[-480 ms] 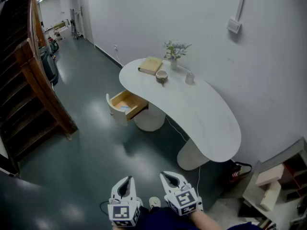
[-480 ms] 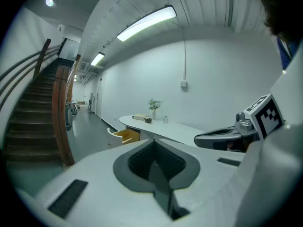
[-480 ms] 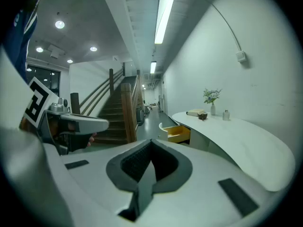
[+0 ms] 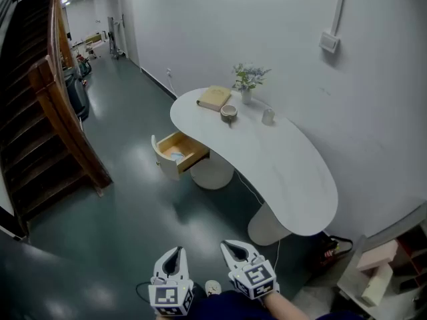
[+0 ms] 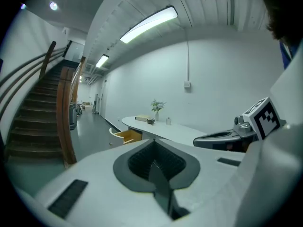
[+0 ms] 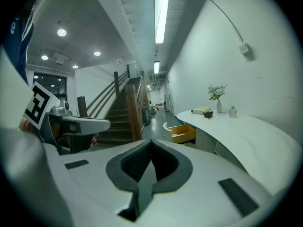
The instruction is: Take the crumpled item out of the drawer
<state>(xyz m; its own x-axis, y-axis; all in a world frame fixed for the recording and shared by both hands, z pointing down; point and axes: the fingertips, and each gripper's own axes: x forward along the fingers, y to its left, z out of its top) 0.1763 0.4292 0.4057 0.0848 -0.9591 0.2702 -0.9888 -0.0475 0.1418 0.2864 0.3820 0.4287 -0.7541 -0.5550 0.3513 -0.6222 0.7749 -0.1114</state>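
1. The left gripper (image 4: pixel 175 253) was held low at the near edge of the head view. Its jaws were together with nothing between them.
2. The right gripper (image 4: pixel 233 247) was just beside it. Its jaws were also pressed together and held nothing.
3. Both grippers were well apart from the white curved counter (image 4: pixel 287 172), over the dark floor (image 4: pixel 133 212).
4. A wooden drawer (image 4: pixel 190 156) stood pulled open below the counter's far end, on its left edge.
5. A pale crumpled item (image 4: pixel 175 155) lay inside the drawer; its detail was too small to tell.
6. On the counter's far end lay a tan book (image 4: pixel 214 98), with a small bowl (image 4: pixel 229 113) just beside it.
7. A vase of flowers (image 4: pixel 247 84) and a small jar (image 4: pixel 268 117) stood near the wall-side edge.
8. A wooden staircase (image 4: pixel 50 132) rose at the left.
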